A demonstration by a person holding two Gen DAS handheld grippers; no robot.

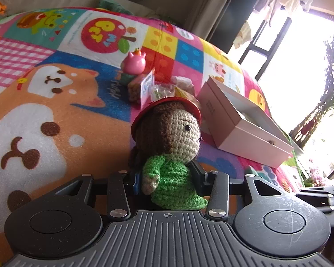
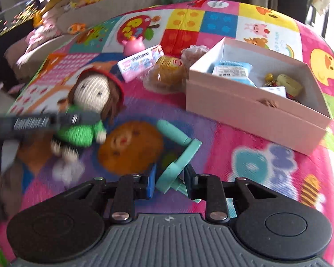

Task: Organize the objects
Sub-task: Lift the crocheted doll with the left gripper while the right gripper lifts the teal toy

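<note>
Left gripper (image 1: 167,175) clamps the doll (image 1: 169,146) above the mat (image 1: 55,111). Right gripper (image 2: 170,183) grips a teal stand (image 2: 178,158). Box (image 2: 245,104) right, holding packets. Between doll and box: cookie (image 2: 131,146), bun (image 2: 167,71), pink pig (image 2: 133,45), carton (image 2: 142,63) reading "Yolcato", blurred.
</note>
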